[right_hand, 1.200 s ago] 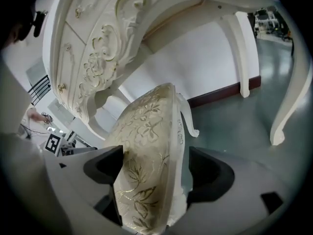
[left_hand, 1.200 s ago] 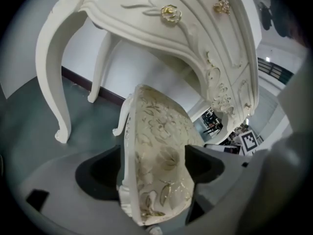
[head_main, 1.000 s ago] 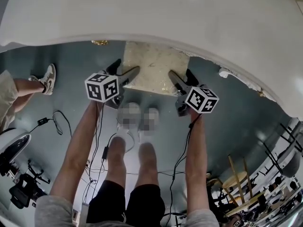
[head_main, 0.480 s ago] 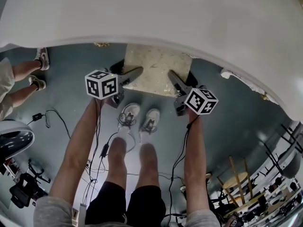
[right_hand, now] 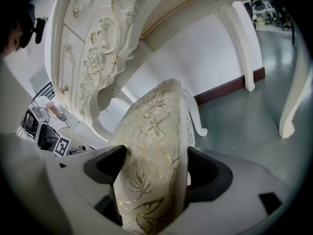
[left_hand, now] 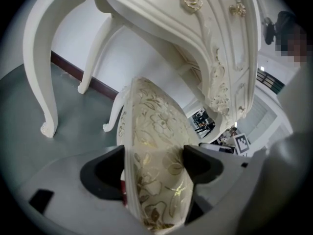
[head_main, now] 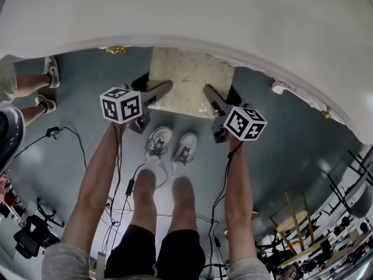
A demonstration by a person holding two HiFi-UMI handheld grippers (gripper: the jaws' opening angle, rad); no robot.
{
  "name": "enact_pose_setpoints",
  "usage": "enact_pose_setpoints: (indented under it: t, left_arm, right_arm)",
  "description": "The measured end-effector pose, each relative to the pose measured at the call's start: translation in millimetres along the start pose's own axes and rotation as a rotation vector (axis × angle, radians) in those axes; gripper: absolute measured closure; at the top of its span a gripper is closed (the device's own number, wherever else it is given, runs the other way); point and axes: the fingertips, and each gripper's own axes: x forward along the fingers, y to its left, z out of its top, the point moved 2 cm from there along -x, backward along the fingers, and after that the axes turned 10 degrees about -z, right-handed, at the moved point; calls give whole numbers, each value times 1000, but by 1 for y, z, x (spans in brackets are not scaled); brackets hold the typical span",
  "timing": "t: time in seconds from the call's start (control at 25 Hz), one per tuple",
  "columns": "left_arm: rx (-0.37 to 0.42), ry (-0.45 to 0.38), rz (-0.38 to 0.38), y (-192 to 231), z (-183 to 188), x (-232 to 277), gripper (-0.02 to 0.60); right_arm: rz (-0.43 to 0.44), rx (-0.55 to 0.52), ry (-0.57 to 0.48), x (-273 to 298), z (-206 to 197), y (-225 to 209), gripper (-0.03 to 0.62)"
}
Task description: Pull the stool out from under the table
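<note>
The stool (head_main: 190, 81) has a cream seat with a gold flower pattern and white curved legs; its far part lies under the white table (head_main: 192, 16). My left gripper (head_main: 162, 90) is shut on the seat's left edge, the cushion (left_hand: 156, 170) pinched between its black jaws. My right gripper (head_main: 210, 94) is shut on the seat's right edge, the cushion (right_hand: 151, 180) filling its jaws. A white stool leg (right_hand: 195, 119) shows past the seat in the right gripper view.
The carved white table front (left_hand: 215, 48) hangs close above the seat, with its curved legs (left_hand: 44, 72) on grey floor. The person's shoes (head_main: 172, 144) stand just behind the stool. Cables (head_main: 125, 185) trail on the floor. Another person's legs (head_main: 35, 89) are at left; wooden stools (head_main: 291, 220) at lower right.
The stool seat has come a little farther out from under the table edge, with both grippers still shut on it. The bystander's feet at left have shifted away.
</note>
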Motion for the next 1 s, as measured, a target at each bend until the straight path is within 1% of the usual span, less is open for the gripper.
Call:
enact_pose_setpoints:
  t: [0.24,0.48,0.68,1.0]
  left_arm:
    - [18,-24,24,-11,10,-7,204]
    - [32,-37,45,-25,16,-12,207]
    - [41,-29,46,-38,15,-7,210]
    - [104,5,41,-63,8,4,213]
  right_arm:
    - [-43,13,-54,-12,8,8,187]
    - [-78,39,-64,-27,12,10,187]
    - [-101,62,-66,-41,10,4,187]
    - [-134,131,-105,-70,-4,-14,189]
